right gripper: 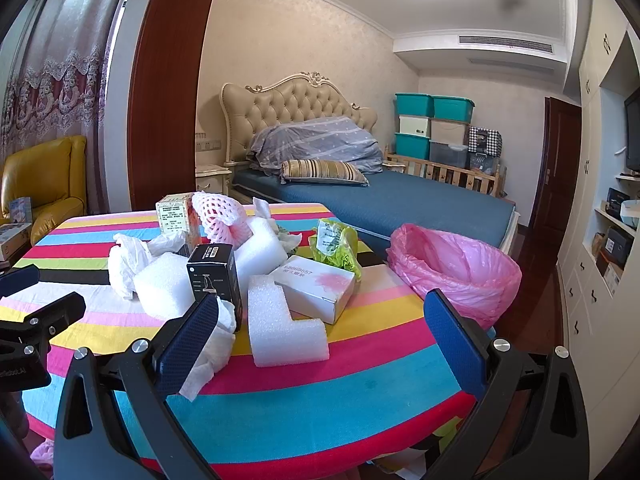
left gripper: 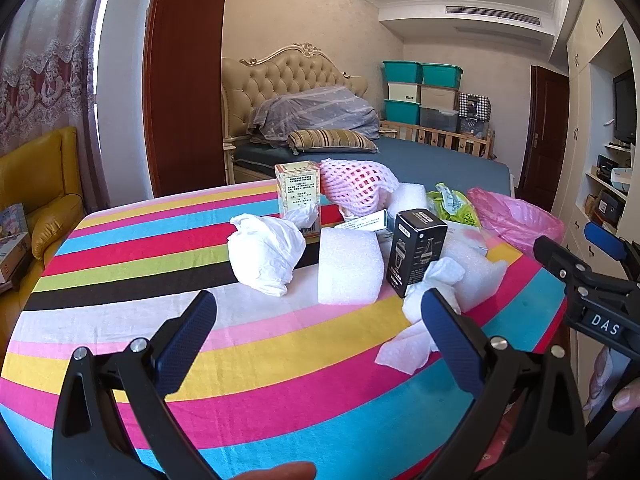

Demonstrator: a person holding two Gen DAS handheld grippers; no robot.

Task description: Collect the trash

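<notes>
Trash lies on a striped tablecloth (left gripper: 120,320): a crumpled white bag (left gripper: 264,254), a white foam block (left gripper: 348,266), a black box (left gripper: 416,254), a yellow box (left gripper: 298,188), pink foam netting (left gripper: 354,186) and a green wrapper (left gripper: 454,204). A bin lined with a pink bag (right gripper: 456,268) stands at the table's right edge. My left gripper (left gripper: 320,312) is open and empty in front of the foam block. My right gripper (right gripper: 320,316) is open and empty over an L-shaped foam piece (right gripper: 280,330), near a white box (right gripper: 316,286). Crumpled tissue (right gripper: 212,344) lies by its left finger.
A bed (right gripper: 380,200) stands behind the table. A yellow armchair (left gripper: 40,188) is at the left. Stacked storage bins (right gripper: 432,128) and a cabinet wall (right gripper: 600,200) are at the right. The right gripper shows at the right edge of the left wrist view (left gripper: 592,280).
</notes>
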